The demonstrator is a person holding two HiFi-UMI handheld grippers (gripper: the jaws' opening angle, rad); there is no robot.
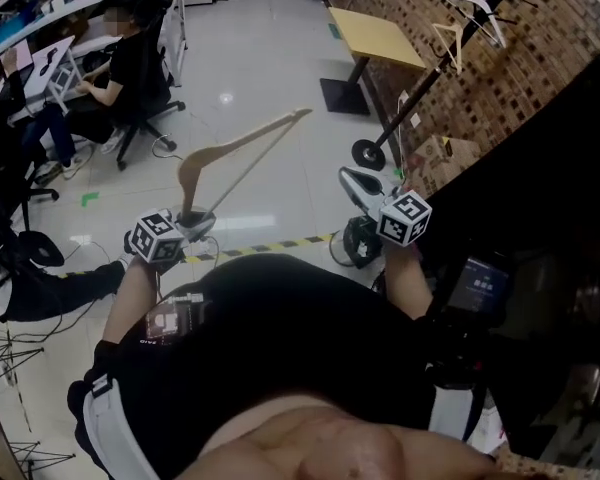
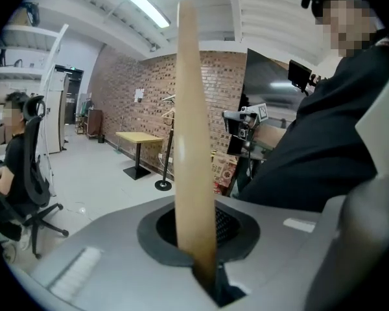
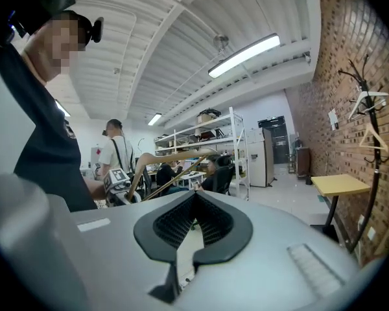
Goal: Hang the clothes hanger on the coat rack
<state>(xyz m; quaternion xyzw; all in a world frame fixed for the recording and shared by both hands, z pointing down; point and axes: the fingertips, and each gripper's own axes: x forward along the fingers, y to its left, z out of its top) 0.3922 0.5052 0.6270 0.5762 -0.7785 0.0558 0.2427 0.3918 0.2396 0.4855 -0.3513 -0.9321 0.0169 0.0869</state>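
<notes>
Pinching the wooden clothes hanger low down in the left hand-held gripper, jaws tight on the wood, raised out in front over the floor, likely for the carry (hook not made out). Riding alongside with the right hand-held gripper closed on nothing, probably kept spare for steadying. Far right by the brick wall, well apart: one coat rack, already bearing two hangers. Counting up: three hangers in all, one rack, two hand-held grippers
</notes>
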